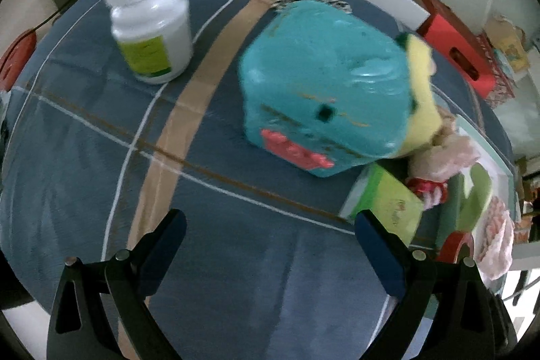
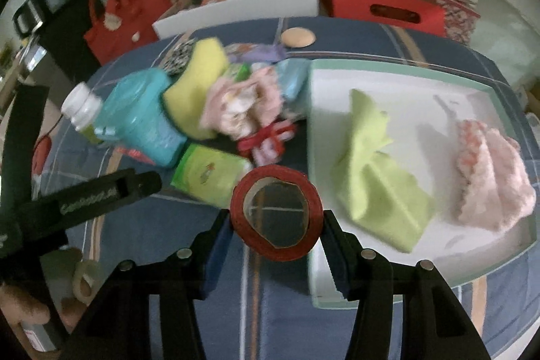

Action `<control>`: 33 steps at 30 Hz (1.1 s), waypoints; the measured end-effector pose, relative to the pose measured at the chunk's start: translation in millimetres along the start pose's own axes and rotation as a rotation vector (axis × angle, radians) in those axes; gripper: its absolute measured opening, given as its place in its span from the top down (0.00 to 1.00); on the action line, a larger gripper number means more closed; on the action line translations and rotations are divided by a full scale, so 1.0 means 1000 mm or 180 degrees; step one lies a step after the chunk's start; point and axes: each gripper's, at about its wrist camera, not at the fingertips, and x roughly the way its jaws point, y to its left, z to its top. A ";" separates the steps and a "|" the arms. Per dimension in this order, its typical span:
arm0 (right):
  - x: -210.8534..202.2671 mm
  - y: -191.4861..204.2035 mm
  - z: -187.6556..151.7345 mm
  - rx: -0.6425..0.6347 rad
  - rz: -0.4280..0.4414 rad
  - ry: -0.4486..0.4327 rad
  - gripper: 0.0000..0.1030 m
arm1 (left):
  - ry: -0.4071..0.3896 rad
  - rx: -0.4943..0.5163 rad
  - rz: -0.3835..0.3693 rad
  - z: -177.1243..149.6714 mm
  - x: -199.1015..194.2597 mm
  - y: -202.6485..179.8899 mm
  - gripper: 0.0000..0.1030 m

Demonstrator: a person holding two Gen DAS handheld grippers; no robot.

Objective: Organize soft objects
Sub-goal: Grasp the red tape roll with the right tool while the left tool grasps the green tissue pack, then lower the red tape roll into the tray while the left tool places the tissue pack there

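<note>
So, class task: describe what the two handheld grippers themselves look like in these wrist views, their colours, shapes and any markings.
Both are black two-finger tools. The left gripper and right gripper have angular black fingers with dark blue pads on the inner faces and small round silver studs along the top. In the right wrist view, the other gripper's black body carries pale lettering, too blurred to read. No sleeves or cables show.

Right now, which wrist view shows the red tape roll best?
The right wrist view: the red tape roll sits centred between the right gripper's pads, which press its sides, its cardboard core facing the camera. The left wrist view catches only a red sliver of it beyond the open left gripper, beside the white tray.
</note>
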 end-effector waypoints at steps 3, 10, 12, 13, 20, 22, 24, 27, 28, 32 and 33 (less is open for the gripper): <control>-0.006 -0.009 0.004 0.0140 -0.0051 -0.0059 0.46 | -0.0054 0.0188 -0.0097 -0.001 -0.003 -0.019 0.03; -0.015 -0.048 0.005 0.0550 -0.0191 -0.0172 0.46 | -0.0025 0.0658 -0.0230 -0.006 0.005 -0.066 0.03; -0.015 -0.053 0.003 0.0612 -0.0198 -0.0158 0.46 | -0.0040 0.0755 -0.0201 -0.005 0.009 -0.074 0.03; -0.014 -0.056 0.002 0.0639 -0.0195 -0.0152 0.46 | -0.0046 0.0798 -0.0193 -0.005 0.011 -0.078 0.03; -0.013 -0.059 0.001 0.0654 -0.0181 -0.0156 0.46 | 0.0000 0.0999 -0.0188 -0.008 0.026 -0.098 0.14; -0.012 -0.059 0.000 0.0656 -0.0177 -0.0152 0.46 | 0.0000 0.1044 -0.0165 -0.010 0.029 -0.101 0.21; -0.012 -0.059 0.000 0.0658 -0.0176 -0.0151 0.46 | -0.0051 0.1102 -0.0090 -0.013 0.030 -0.105 0.34; -0.012 -0.059 0.000 0.0660 -0.0176 -0.0153 0.46 | -0.0064 0.1097 -0.0095 -0.010 0.033 -0.107 0.34; -0.012 -0.059 0.000 0.0664 -0.0173 -0.0152 0.46 | -0.0063 0.1088 -0.0108 -0.010 0.032 -0.107 0.34; -0.014 -0.062 0.000 0.0696 -0.0173 -0.0172 0.46 | -0.0084 0.1024 -0.0203 -0.008 0.012 -0.091 0.34; -0.014 -0.063 0.000 0.0710 -0.0184 -0.0178 0.46 | -0.0106 0.1013 -0.0241 -0.007 0.008 -0.090 0.34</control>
